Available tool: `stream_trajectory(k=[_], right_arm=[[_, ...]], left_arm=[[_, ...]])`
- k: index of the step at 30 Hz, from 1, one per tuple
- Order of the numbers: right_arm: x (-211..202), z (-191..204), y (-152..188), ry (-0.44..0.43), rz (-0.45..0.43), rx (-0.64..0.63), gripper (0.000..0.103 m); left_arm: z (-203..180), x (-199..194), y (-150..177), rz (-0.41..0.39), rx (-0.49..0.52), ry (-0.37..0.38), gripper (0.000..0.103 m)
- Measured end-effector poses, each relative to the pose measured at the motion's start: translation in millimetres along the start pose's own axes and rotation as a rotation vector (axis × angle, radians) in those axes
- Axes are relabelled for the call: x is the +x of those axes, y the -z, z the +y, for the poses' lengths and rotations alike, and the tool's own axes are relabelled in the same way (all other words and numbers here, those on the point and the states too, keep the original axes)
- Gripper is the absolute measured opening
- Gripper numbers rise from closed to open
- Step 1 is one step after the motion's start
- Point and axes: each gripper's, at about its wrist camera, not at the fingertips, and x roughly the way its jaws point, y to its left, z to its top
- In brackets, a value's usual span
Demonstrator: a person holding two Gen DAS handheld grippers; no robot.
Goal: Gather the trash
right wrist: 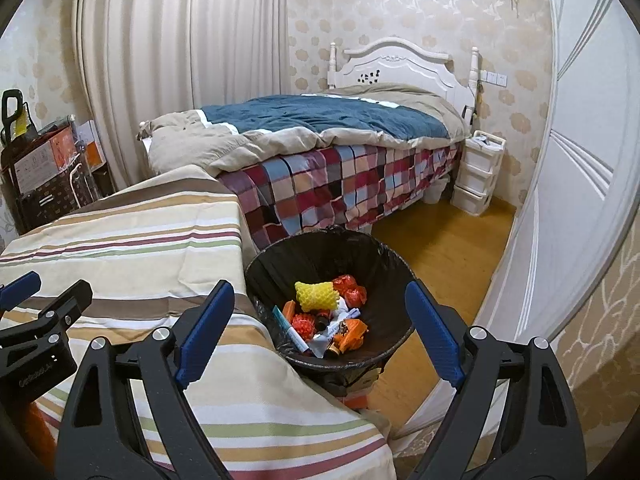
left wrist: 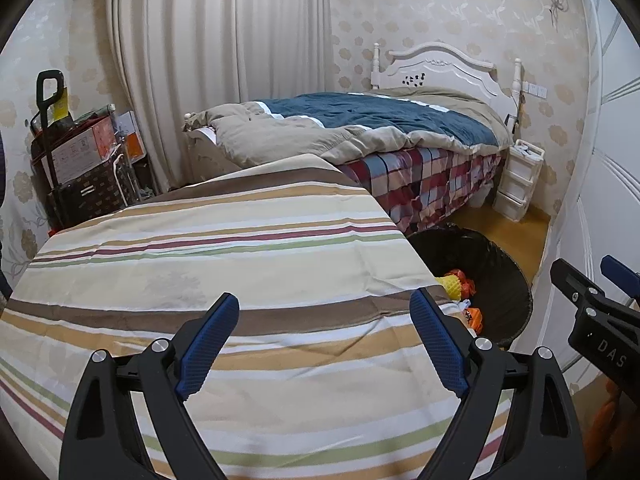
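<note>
Bedroom walls in pale floral paper closed the scene, with a bed (right wrist: 320, 140) under a blue and tan quilt at the far side and a white drawer unit (right wrist: 478, 172) beside it; nearer, a worktop (left wrist: 200, 240) draped in striped cloth showed no loose item on the part either camera covered; by that evidence the collecting looked finished or nearly so, though the worktop's near edge and the floor behind lay out of sight, so something might have remained there. A bin (right wrist: 400, 280) lined with a black bag stood on the wood floor just beside the worktop's corner; in it lay the trash (right wrist: 332, 316): a yellow foam net (right wrist: 316, 296), orange-red wrappers (right wrist: 352, 290), a marker pen (right wrist: 294, 332), crumpled white paper and what seemed a small dark bottle, heaped at the bottom with much room above. The left gripper (left wrist: 324, 344) hung over the cloth, spread wide and empty; the right gripper (right wrist: 320, 336) was over the worktop's edge and the bin, equally wide, holding nothing.
</note>
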Motion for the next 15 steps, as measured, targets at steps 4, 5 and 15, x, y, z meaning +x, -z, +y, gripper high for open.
stream_trajectory(k=[4,5,15], right_arm=[[-5.6,-1.6,-0.5,0.002,-0.010,0.002,0.085],[-6.4,-1.9,-0.5,0.003,-0.011,0.002,0.085],[-7.8,-1.8,0.3,0.002,-0.012,0.000,0.085]], left_arm=[[2.7,-4.1,1.0,-0.007,-0.005,-0.001,0.087],[2.9,-4.8,0.9,-0.009,-0.005,-0.001,0.087],[2.5,-12.0,0.6,-0.025,-0.006,0.006,0.087]])
